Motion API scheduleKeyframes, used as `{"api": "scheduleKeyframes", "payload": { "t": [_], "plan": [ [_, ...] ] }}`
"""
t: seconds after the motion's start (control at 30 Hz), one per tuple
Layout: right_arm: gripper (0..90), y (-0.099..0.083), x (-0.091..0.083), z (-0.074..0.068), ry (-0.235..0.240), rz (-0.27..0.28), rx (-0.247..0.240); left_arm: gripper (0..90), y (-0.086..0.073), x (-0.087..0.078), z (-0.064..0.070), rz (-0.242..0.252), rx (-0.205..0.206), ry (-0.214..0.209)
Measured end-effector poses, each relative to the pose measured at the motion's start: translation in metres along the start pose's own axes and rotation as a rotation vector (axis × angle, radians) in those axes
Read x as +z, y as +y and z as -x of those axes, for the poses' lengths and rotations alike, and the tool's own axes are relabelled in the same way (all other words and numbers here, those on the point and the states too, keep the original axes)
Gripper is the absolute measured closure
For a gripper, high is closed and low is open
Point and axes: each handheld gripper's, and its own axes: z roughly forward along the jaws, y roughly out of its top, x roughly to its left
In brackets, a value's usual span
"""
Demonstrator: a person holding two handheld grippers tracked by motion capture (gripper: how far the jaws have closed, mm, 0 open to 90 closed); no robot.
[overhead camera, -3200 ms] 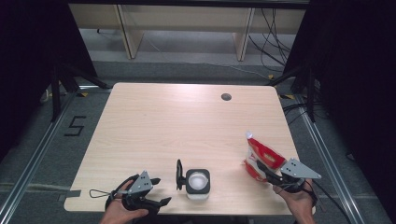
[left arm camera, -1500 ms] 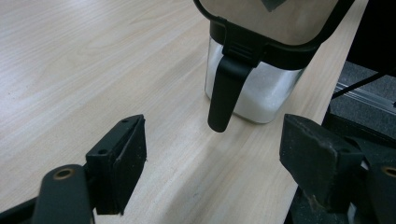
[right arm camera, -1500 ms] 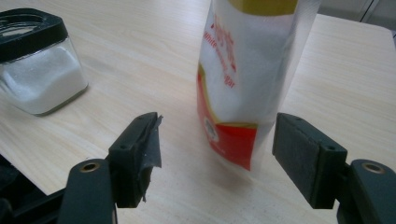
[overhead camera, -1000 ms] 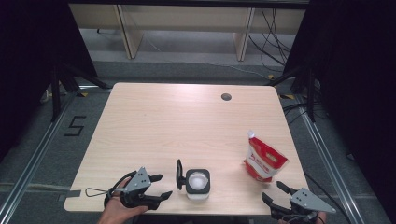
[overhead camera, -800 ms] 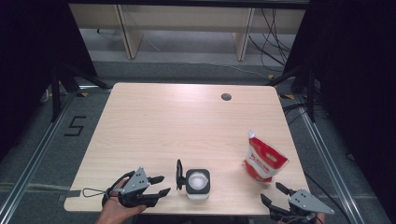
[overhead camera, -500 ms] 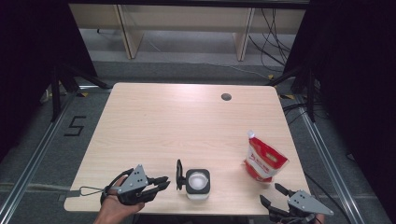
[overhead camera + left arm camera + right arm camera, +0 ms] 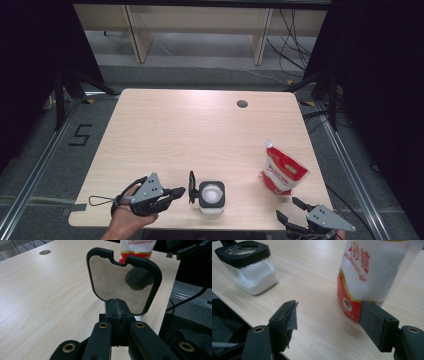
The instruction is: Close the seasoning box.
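A square glass jar of white sugar with a black collar stands near the table's front edge. Its black-framed hinged lid stands open on the jar's left. My left gripper is shut, its tips right against that lid. In the left gripper view the lid rises just beyond the closed jaws of my left gripper. A red-and-white sugar bag stands upright at the right. My right gripper is open at the front edge, a little short of the bag. The right gripper view has the bag ahead of my right gripper, with the jar at far left.
The light wooden table has a round cable hole at the far right. Wooden shelving and cables lie on the floor beyond the far edge. Dark curtains flank both sides.
The right gripper let go of the sugar bag, left it standing, and drew back to the front edge. The left gripper edged right, up to the jar's lid.
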Motion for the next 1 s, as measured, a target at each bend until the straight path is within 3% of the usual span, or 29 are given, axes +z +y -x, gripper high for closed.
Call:
{"api": "scheduleKeyframes", "payload": {
  "t": [0.07, 0.1, 0.3, 0.4, 0.5, 0.57, 0.67, 1.0],
  "plan": [
    [31.5, 0.000, 0.000, -0.001, 0.004, -0.003, 0.017, 89.0, 0.001, 0.001, 0.001, 0.017, -0.008, -0.006],
    [31.5, 0.000, 0.000, -0.001, 0.007, -0.001, 0.016, 89.0, 0.003, 0.001, 0.000, 0.021, 0.014, -0.006],
    [31.4, 0.000, 0.000, -0.002, 0.004, -0.004, 0.008, 88.9, 0.007, 0.002, 0.001, 0.031, 0.018, -0.017],
    [31.3, 0.000, 0.000, -0.003, 0.003, 0.006, 0.012, 88.8, 0.009, 0.003, 0.003, 0.031, 0.006, -0.016],
    [31.2, 0.000, 0.001, -0.003, 0.007, 0.005, 0.001, 88.8, 0.013, 0.004, 0.003, 0.022, 0.040, -0.012],
    [31.2, 0.000, -0.001, -0.005, 0.000, -0.011, 0.034, 88.7, 0.013, 0.004, 0.003, 0.030, 0.029, -0.017],
    [31.2, 0.000, 0.001, -0.003, -0.001, 0.005, 0.001, 88.7, 0.016, 0.003, 0.003, 0.031, 0.034, -0.006],
    [31.1, 0.000, 0.001, -0.003, 0.006, 0.001, 0.013, 88.6, 0.022, 0.011, 0.009, 0.029, 0.054, -0.030]
  ]
}}
